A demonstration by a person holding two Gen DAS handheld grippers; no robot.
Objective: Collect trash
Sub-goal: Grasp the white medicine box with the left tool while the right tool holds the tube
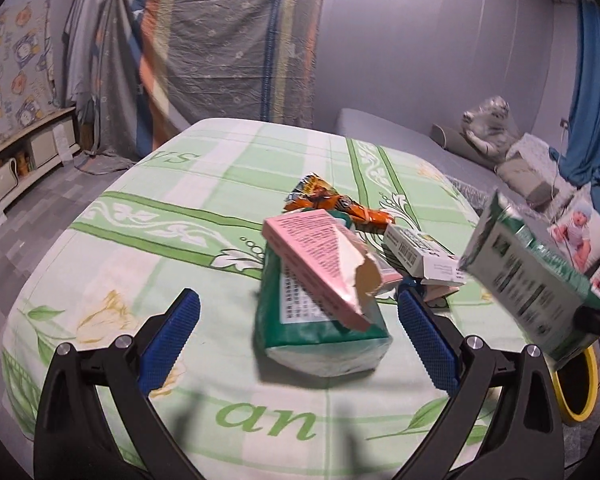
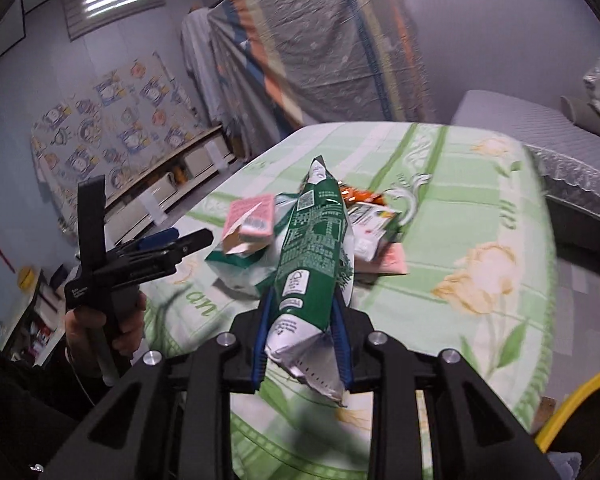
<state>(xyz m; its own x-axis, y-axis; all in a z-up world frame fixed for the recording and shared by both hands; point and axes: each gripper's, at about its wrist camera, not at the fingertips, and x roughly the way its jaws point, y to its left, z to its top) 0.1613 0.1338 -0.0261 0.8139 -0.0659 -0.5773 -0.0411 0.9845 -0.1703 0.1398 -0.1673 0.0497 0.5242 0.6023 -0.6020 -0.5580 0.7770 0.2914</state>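
A pile of trash lies on the table with the green floral cloth [image 1: 140,264]: a torn pink box [image 1: 316,256] on a green tissue pack [image 1: 320,332], an orange snack wrapper [image 1: 332,200] and a white carton [image 1: 420,254]. My left gripper [image 1: 298,320] is open, its blue pads either side of the tissue pack; it also shows in the right wrist view [image 2: 172,240]. My right gripper [image 2: 304,320] is shut on a green snack bag [image 2: 312,248], held above the table. The bag shows at the right of the left wrist view [image 1: 528,280].
A yellow-rimmed bin [image 1: 576,388] stands off the table's right front edge; its rim shows in the right wrist view [image 2: 576,404]. A grey bed [image 1: 400,136] with pillows lies behind. A draped rack [image 1: 220,48] and low shelf [image 1: 24,156] stand at the back left.
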